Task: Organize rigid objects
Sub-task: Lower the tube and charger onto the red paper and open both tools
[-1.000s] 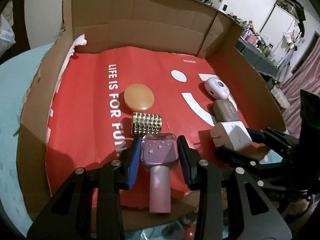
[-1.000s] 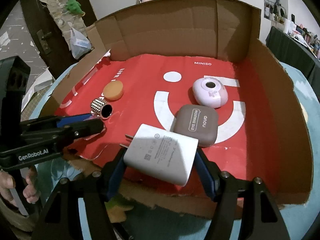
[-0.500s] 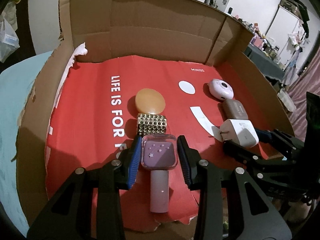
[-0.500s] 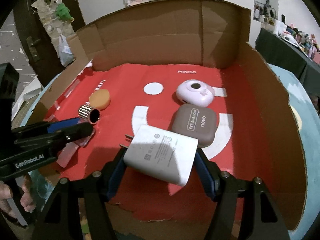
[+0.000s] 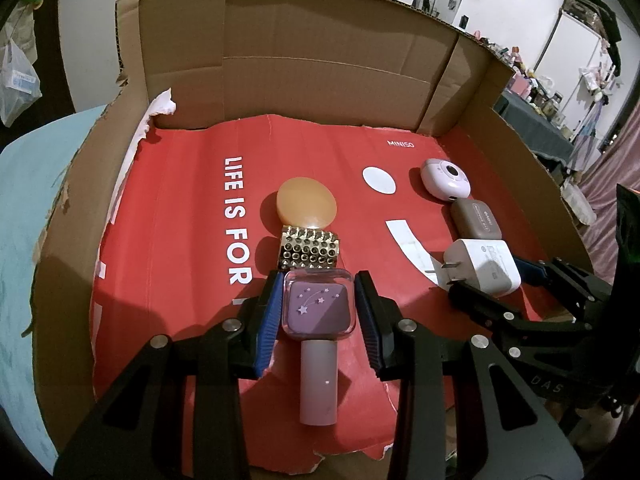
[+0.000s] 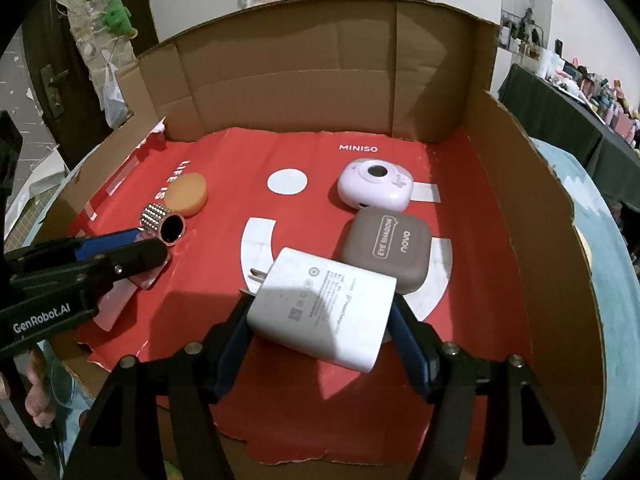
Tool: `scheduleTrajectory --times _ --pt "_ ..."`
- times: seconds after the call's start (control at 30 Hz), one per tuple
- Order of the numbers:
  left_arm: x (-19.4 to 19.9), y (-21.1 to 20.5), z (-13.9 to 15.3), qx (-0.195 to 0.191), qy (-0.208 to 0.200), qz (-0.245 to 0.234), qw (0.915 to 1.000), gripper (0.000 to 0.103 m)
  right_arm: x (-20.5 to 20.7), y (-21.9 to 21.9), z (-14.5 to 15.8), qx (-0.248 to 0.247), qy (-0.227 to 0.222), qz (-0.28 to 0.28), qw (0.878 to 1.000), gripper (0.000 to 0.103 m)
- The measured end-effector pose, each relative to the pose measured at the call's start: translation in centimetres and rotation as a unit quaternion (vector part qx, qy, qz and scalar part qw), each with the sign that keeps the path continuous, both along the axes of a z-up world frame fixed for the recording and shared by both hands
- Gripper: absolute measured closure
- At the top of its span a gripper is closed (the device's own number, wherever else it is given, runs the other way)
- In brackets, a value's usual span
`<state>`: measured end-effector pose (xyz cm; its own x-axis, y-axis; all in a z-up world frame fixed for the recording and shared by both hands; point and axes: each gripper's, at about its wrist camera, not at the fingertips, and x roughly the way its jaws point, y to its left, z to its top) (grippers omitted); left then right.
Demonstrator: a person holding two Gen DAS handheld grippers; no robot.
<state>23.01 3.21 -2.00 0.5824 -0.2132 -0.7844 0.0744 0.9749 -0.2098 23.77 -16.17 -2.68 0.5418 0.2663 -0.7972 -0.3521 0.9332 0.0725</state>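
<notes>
Clamping the purple bottle, the left gripper holds it just behind the studded cylinder and orange disc. The right gripper grips the white charger behind the brown case and pink camera. Judged: two columns nearly complete in the cardboard tray; both releases remain.

"MINISO", "LIFE IS FOR" on red liner; "EYE SHADOW" on brown case.

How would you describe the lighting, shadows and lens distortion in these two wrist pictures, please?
Left wrist view: fisheye bends the cardboard box walls; a dark shadow covers the near left corner; the orange disc shows a bright glare spot. Right wrist view: the same bowing; a shadow falls across the white charger; print on it stays sharp.
</notes>
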Motion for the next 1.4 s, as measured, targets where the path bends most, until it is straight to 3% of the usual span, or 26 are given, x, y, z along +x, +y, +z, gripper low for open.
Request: scheduleTrajectory --times 0.6,1.23,1.27,1.33,1.4 --pt "0.0 0.2 0.0 -0.006 0.001 0.002 1.0000 0.069 0.1 0.0 0.0 0.002 0.000 -0.001 1.000 0.033" --pt "-0.3 -0.3 0.5 0.018 -0.006 0.011 0.9998 0.068 -0.2 -0.2 0.5 0.012 -0.004 -0.001 1.000 0.032" --pt "-0.5 -0.3 0.7 0.022 -0.010 0.012 0.9996 0.067 -0.3 -0.2 0.6 0.013 -0.005 -0.001 1.000 0.031" --pt "-0.7 -0.4 1.0 0.026 -0.014 0.013 0.9995 0.053 -0.6 -0.3 0.9 0.015 -0.009 0.000 1.000 0.028" --pt "-1.1 -0.3 1.3 0.029 -0.020 0.015 0.9992 0.045 -1.1 -0.3 1.3 0.016 -0.016 0.001 1.000 0.023"
